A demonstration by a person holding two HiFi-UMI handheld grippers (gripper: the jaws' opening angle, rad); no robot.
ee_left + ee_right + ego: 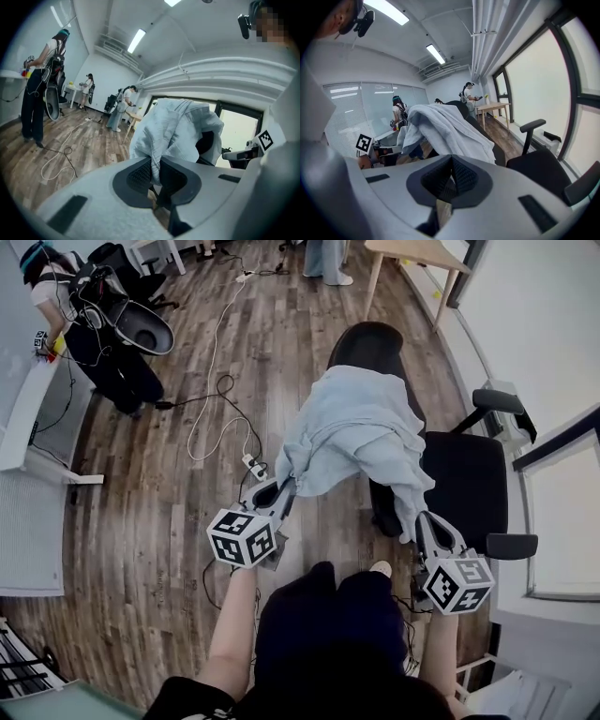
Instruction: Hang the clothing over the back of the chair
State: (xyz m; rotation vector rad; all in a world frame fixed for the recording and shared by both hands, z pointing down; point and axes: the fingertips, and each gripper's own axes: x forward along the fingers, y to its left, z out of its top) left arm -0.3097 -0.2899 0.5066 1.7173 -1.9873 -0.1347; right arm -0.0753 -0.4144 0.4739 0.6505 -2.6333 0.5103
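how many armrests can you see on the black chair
2. In the head view, the far armrest is above the seat of the chair, and the near armrest is below it. The clothing covers neither.

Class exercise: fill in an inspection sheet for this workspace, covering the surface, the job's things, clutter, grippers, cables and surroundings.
Surface: wood plank floor.
Job's things: light blue garment draped over the back of the black office chair, one end hanging beside the seat.
Clutter: nothing seen.
Grippers: left gripper jaws shut on a fold of the garment; right gripper jaws together, no cloth between them, tip near the hanging end.
Cables: white cable across the floor, power strip by the chair.
Surroundings: another person far left; wooden table beyond.
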